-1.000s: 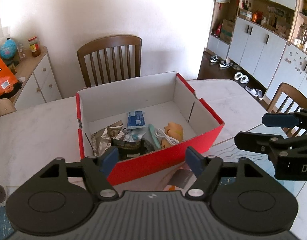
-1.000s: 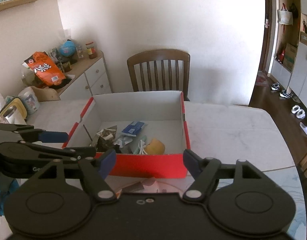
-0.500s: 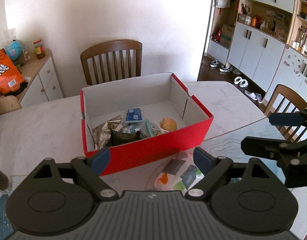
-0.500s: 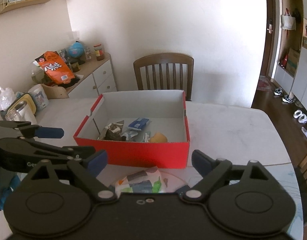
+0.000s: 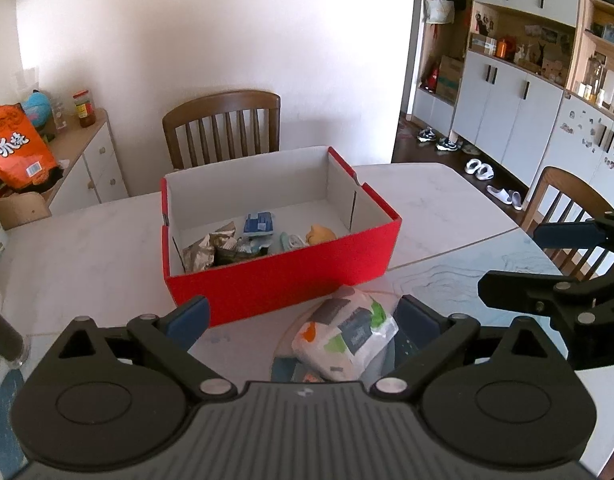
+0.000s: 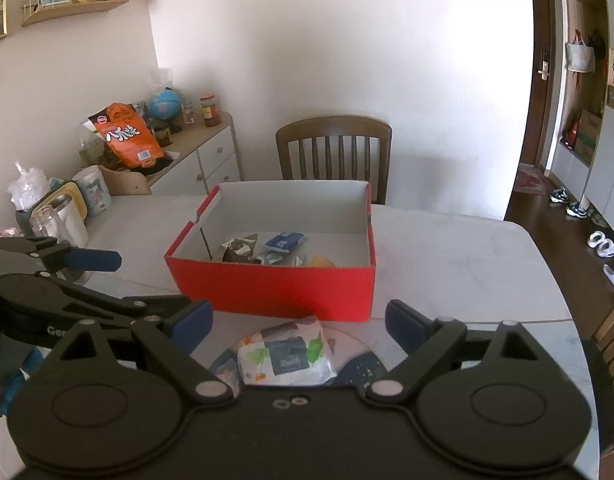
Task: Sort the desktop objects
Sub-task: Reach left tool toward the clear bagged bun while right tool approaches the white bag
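- Left gripper (image 5: 303, 312): jaws spread wide, nothing between them. It hangs in front of the red box (image 5: 283, 284), above the near side of the table (image 5: 439, 216).
- Right gripper (image 6: 299, 318): jaws also wide apart, holding nothing. It sits beside the left one, aimed the same way at the box.
- Red box: open top, white inside, standing on the table in front of the wooden chair (image 5: 223, 124).
- Already in the box, all at its near end: a crumpled foil wrapper (image 5: 205, 250), a small blue packet (image 5: 259, 224), an orange lump (image 5: 321, 234), and a pale cord-like item (image 5: 289, 240) I cannot identify. The far end of the box floor is bare.
- Still outside the box: a white packet (image 5: 345, 334) printed with grey, green and orange patches. It lies on the table just in front of the box's near wall, apart from it. In the right wrist view the same white packet (image 6: 285, 354) falls between that gripper's fingers, but lower down; neither finger touches it.
- Under or just beside the white packet: a dark blue item (image 6: 363, 368) and a smaller piece with orange print (image 6: 225, 372), both half hidden by the gripper bodies. Cannot tell what they are.
- Judgement: sorting is partly done. Several items are boxed; at least the white packet, and probably the pieces near it, remain.
- Judgement: either gripper is placed to take the white packet; soft wrapping, so it may deform under the grip.
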Action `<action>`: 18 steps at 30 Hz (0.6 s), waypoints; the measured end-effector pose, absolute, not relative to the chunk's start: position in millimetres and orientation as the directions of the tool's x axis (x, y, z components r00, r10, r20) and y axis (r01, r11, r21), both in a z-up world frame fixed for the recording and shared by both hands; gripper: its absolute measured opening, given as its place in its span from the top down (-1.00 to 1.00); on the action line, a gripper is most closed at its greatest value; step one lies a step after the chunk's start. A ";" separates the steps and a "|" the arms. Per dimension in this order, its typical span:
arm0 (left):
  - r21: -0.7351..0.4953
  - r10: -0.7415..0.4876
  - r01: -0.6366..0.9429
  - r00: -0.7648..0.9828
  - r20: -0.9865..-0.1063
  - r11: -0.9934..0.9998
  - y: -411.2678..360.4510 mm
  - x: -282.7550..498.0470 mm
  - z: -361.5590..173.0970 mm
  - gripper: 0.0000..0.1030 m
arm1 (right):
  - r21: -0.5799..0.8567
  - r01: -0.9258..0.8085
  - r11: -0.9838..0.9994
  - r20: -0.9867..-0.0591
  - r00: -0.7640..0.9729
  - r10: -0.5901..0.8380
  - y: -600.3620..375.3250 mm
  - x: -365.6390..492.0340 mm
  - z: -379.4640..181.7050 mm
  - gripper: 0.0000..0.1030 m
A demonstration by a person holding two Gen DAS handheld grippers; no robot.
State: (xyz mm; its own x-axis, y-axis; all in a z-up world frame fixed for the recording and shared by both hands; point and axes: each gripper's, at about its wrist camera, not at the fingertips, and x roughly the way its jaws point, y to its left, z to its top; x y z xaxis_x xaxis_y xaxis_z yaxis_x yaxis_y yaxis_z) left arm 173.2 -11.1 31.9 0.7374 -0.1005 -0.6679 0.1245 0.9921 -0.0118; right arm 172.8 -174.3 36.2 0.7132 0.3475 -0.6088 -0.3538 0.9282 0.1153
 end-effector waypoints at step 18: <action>-0.030 -0.094 0.098 0.759 -0.644 0.995 -14.9 123.4 13.4 -0.99 | 0.104 -0.368 0.924 -0.593 0.723 0.354 -184.4 139.3 21.5 -0.82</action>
State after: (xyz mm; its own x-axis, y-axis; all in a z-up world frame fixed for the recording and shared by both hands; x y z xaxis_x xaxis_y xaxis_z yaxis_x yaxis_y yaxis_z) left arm 123.4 -14.9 13.4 0.7593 -0.0942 -0.6439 0.0980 0.9947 -0.0300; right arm 139.3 -184.4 21.5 0.7234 0.3542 -0.5926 -0.3677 0.9242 0.1036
